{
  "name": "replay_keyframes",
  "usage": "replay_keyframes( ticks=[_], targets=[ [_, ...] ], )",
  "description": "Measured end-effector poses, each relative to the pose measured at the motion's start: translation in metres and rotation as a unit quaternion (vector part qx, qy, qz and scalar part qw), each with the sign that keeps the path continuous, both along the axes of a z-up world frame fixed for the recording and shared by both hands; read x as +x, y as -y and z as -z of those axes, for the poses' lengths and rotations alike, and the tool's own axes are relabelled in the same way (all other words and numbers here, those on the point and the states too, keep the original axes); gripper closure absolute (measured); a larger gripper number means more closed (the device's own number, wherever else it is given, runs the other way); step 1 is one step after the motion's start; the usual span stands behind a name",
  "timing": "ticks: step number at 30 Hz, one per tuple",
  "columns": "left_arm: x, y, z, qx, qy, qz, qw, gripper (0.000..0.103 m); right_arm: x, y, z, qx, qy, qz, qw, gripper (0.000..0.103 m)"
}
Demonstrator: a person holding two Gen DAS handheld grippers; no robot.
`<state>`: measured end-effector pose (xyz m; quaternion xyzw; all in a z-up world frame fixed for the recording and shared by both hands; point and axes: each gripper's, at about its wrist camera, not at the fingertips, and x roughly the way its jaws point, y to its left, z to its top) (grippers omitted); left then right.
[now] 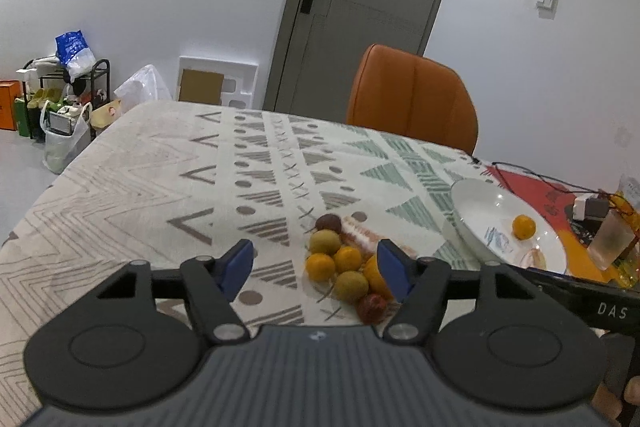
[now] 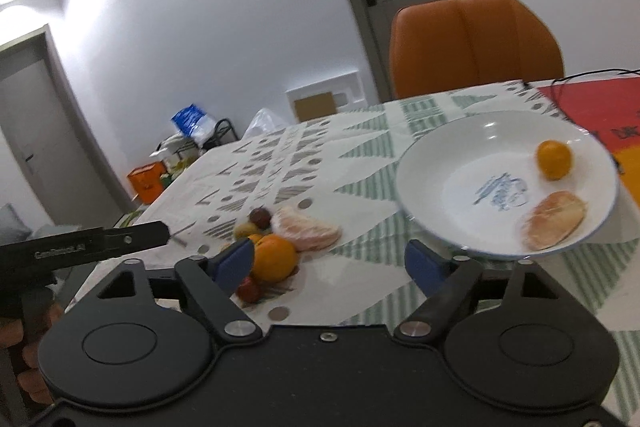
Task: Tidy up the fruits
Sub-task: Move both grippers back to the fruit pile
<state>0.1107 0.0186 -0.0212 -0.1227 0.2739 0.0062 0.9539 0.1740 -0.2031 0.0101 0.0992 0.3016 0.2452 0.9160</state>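
A pile of small fruits (image 1: pixel 344 263) lies on the patterned tablecloth: oranges, green-yellow fruits, dark red ones and a pomelo slice (image 1: pixel 360 233). It also shows in the right wrist view (image 2: pixel 276 251), with a big orange (image 2: pixel 274 257) and the pomelo slice (image 2: pixel 308 231). A white plate (image 2: pixel 452 167) to the right holds a small orange (image 2: pixel 554 159) and a pomelo slice (image 2: pixel 554 221); the plate also shows in the left wrist view (image 1: pixel 476 199). My left gripper (image 1: pixel 316 267) is open and empty just before the pile. My right gripper (image 2: pixel 330 263) is open and empty between pile and plate.
An orange chair (image 1: pixel 412 95) stands behind the table. At the right are a red mat (image 1: pixel 536 187), black cables, a small white-grey box (image 1: pixel 590 207) and a frosted cup (image 1: pixel 610 239). Bags and a shoe rack (image 1: pixel 60 99) stand on the floor at the far left.
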Motion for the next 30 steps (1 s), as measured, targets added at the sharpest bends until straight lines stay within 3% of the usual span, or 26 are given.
replay_keyframes(
  ticks=[8,10,17,30],
  targets=[
    [-0.002,-0.008,0.009,-0.003,-0.006,0.0,1.0,0.036,0.001,-0.028,0.009,-0.01,-0.017,-0.036,0.999,0.036],
    [-0.002,-0.01,0.012,-0.007,-0.005,0.005,1.0,0.041,0.003,-0.034,0.012,-0.01,-0.026,-0.044,0.999,0.045],
    [0.0,-0.018,0.023,-0.026,-0.019,0.007,0.9995,0.055,0.005,-0.053,0.02,-0.018,-0.038,-0.07,0.997,0.053],
    [0.004,-0.027,0.032,-0.041,-0.026,0.002,0.9988,0.056,0.015,-0.084,0.033,-0.033,-0.054,-0.09,0.994,0.056]
  ],
)
